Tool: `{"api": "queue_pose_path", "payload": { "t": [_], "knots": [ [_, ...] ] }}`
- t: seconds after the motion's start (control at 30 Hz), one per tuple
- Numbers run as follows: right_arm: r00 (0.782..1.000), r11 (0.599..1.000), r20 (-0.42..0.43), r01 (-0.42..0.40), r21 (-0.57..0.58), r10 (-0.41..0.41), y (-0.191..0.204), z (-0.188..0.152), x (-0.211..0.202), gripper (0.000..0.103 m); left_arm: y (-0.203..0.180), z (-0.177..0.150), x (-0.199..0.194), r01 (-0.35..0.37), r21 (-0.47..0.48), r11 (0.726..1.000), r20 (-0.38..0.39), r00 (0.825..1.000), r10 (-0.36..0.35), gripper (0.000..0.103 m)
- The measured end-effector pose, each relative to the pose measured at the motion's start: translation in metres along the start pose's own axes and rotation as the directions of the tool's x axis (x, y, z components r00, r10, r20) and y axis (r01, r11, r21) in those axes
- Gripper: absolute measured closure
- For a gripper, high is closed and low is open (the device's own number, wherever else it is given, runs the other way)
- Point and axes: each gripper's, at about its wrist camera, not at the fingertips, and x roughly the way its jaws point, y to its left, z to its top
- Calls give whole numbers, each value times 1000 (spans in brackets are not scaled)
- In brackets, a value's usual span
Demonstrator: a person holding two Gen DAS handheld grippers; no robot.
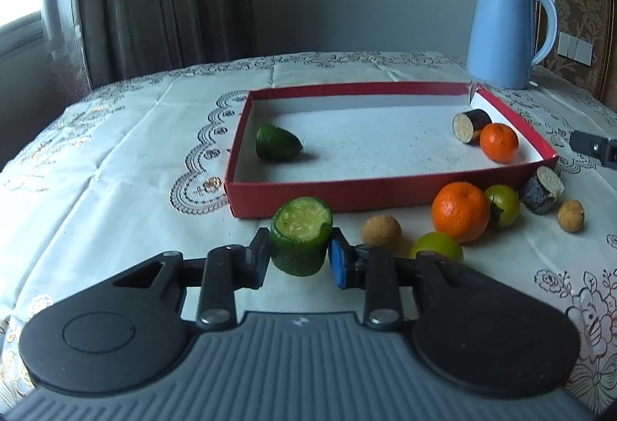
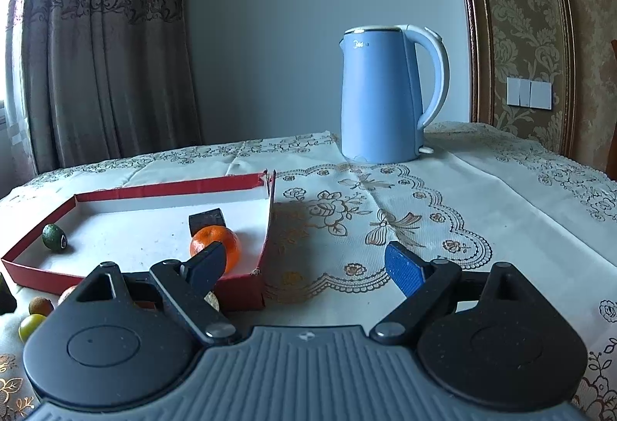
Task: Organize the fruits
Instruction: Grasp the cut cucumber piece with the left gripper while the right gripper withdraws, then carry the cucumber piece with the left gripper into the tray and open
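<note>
1. While the left gripper stays low over the tablecloth, its two pads are closed on a cut green cucumber piece, which stands upright between them with the pale cut face on top.
2. Just beyond this piece is the near wall of the red tray, a shallow box with a white inside.
3. Inside the tray, near its left wall, lies a green cucumber end; in the far right corner lie a dark eggplant piece and an orange mandarin, touching each other.
4. To the right of the gripper, on the cloth in front of the tray, there are a brown round fruit, a green fruit, a second mandarin, a green tomato, a second eggplant piece and one more small brown fruit.
5. The right gripper is wide open and holds nothing; it hovers just to the right of the tray's near right corner, and its left finger hides part of the mandarin in the tray.
6. Far behind, a blue kettle stands on the cloth, beyond the tray's far right corner.
7. A brown curtain hangs on the left and patterned wallpaper is on the right.
</note>
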Motion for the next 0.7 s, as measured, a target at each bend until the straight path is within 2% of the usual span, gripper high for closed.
{"api": "queue_pose_path", "payload": {
  "t": [0.37,0.7],
  "knots": [
    [1000,1000,-4,-5,6,5,0,0,0,13,-1,32,-1,-5,13,1000,66,998,5,74],
    [1000,1000,-18,-6,3,6,2,0,3,13,-4,71,42,8,4,1000,65,998,-8,74]
  ]
}}
